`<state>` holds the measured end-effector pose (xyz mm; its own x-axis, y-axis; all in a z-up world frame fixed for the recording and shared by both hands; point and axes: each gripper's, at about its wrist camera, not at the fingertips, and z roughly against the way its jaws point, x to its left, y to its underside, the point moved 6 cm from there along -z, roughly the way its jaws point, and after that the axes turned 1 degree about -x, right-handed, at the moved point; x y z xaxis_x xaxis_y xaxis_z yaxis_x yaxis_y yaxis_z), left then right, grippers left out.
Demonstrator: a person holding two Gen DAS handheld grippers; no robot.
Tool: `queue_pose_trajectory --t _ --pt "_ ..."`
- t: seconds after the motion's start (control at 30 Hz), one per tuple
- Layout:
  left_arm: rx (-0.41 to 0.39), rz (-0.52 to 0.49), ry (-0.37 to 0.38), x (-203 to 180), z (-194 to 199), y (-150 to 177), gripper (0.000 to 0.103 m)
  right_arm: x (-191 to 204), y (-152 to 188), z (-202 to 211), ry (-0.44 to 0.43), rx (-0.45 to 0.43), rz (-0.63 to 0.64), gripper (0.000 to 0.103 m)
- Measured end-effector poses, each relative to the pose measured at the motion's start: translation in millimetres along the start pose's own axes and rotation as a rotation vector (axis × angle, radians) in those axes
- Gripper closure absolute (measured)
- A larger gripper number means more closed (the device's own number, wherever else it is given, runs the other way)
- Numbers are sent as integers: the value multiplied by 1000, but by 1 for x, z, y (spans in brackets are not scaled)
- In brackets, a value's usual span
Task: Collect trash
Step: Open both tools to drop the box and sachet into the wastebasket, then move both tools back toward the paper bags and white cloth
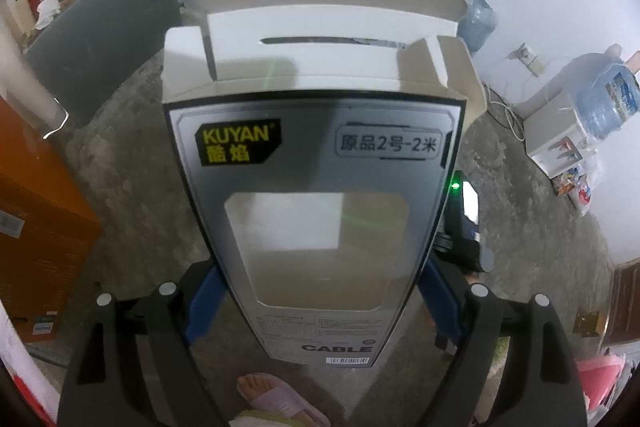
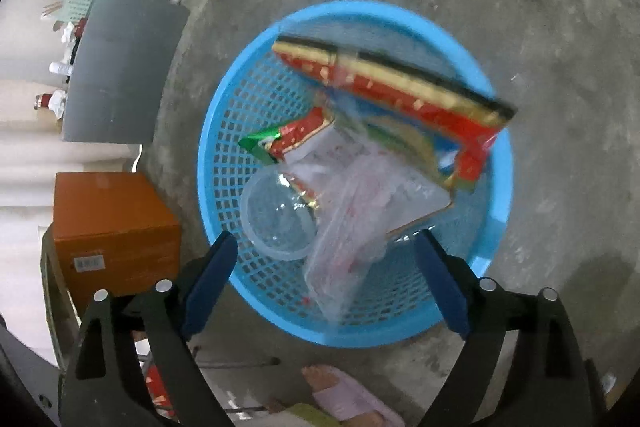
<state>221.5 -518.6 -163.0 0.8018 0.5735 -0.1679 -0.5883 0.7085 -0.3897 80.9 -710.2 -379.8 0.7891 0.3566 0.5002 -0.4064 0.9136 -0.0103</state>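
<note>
My left gripper (image 1: pixel 320 291) is shut on a grey and black cable box (image 1: pixel 316 163) with a yellow KUYAN label and open white flaps at its top; it fills the middle of the left wrist view, held above the floor. My right gripper (image 2: pixel 324 267) is open and empty above a blue plastic basket (image 2: pixel 224 163) on the concrete floor. In or just over the basket are a red and gold box (image 2: pixel 400 87), a red and green wrapper (image 2: pixel 288 139), a clear plastic cup (image 2: pixel 276 219) and a clear plastic bag (image 2: pixel 352 235). The red box and bag look blurred.
An orange carton (image 2: pixel 112 223) stands left of the basket, also in the left wrist view (image 1: pixel 36 227). A grey table (image 1: pixel 108 27) with clutter is at the back left. Water bottles (image 1: pixel 608 99) and a white dispenser (image 1: pixel 552 135) stand at the right wall. My sandalled foot (image 2: pixel 348 395) is below.
</note>
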Motion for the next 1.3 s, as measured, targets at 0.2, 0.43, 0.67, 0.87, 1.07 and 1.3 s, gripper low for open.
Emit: queue_pose_trajectory --t 0.2,0.43,0.67,0.87,1.07,1.3 --pt "59 38 45 -14 -36 -11 19 -31 15 62 -66 -166 -91 17" --pt "181 140 88 -45 -105 -32 5 -69 73 80 -81 -188 -206 17" --pt "196 265 129 -18 -91 -6 5 -82 122 66 -62 -106 -192 17" --pt "137 188 119 8 -27 2 5 -68 116 71 -55 -162 -142 17" --pt "3 112 120 41 73 32 5 -28 93 98 -93 -234 -43 17" --pt "-228 181 116 104 204 108 5 25 112 123 -129 -255 106 17"
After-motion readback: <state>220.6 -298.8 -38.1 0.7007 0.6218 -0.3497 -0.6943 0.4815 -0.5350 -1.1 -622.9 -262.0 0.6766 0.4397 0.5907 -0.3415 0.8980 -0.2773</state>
